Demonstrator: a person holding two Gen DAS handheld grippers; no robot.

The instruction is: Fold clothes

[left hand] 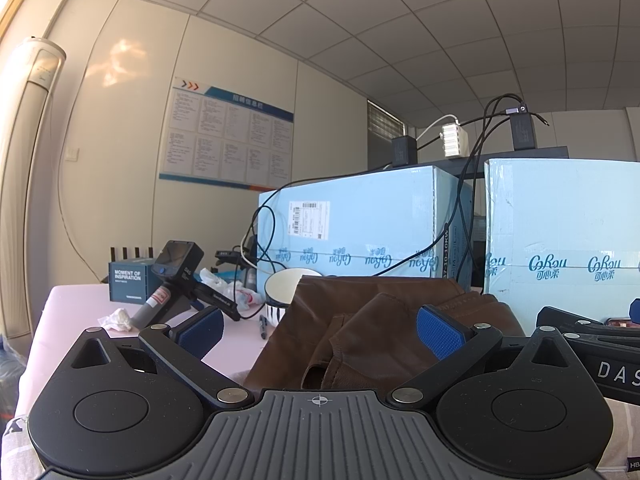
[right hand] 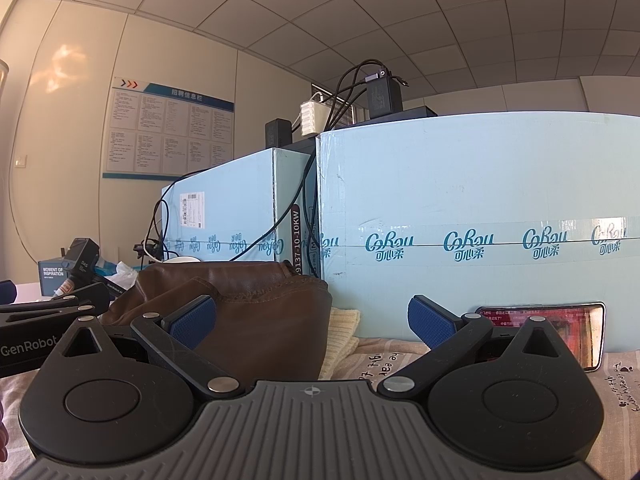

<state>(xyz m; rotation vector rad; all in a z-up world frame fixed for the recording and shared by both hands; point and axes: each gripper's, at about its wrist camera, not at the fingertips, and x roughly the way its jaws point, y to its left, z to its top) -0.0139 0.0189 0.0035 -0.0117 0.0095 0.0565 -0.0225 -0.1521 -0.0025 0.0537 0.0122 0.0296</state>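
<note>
Right now both grippers sit low and wide apart, holding nothing. The left gripper points at the crumpled brown leather-look garment, which lies in a heap on the table by the big pale blue cardboard boxes. The right gripper is just beside it. Folding seems not yet begun. Next, each gripper needs to pinch an edge and spread the garment flat.

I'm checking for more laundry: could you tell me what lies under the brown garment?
A cream knitted piece pokes out beneath the brown garment at its right edge; the rest is covered.
</note>
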